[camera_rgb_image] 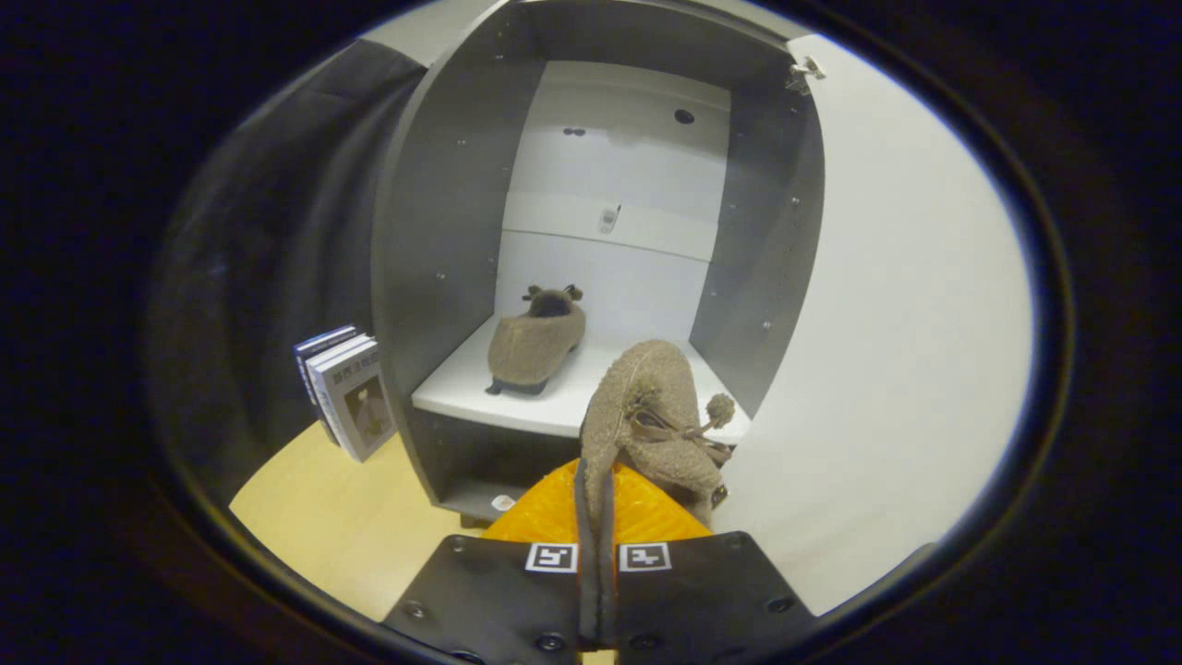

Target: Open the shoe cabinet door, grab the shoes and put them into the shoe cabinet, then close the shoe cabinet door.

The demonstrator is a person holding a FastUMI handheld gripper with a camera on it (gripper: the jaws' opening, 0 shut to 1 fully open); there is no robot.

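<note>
Tongs [598,517] clenched on the rim of a brown shoe [651,420], held just before the open cabinet [443,231]. Second shoe [537,340] resting on the white shelf [480,388]. Door [905,323] swung right. Books [346,392], apparently, beside the cabinet on the desk [332,517].

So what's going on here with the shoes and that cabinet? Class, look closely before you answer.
A hand-held claw is shut on the edge of a fuzzy brown shoe, holding it up just in front of the open shoe cabinet. The cabinet door stands swung open on the right. A matching shoe already sits on the white shelf inside, so this second one looks about to join it. Some books stand beside the cabinet on the left.
</note>
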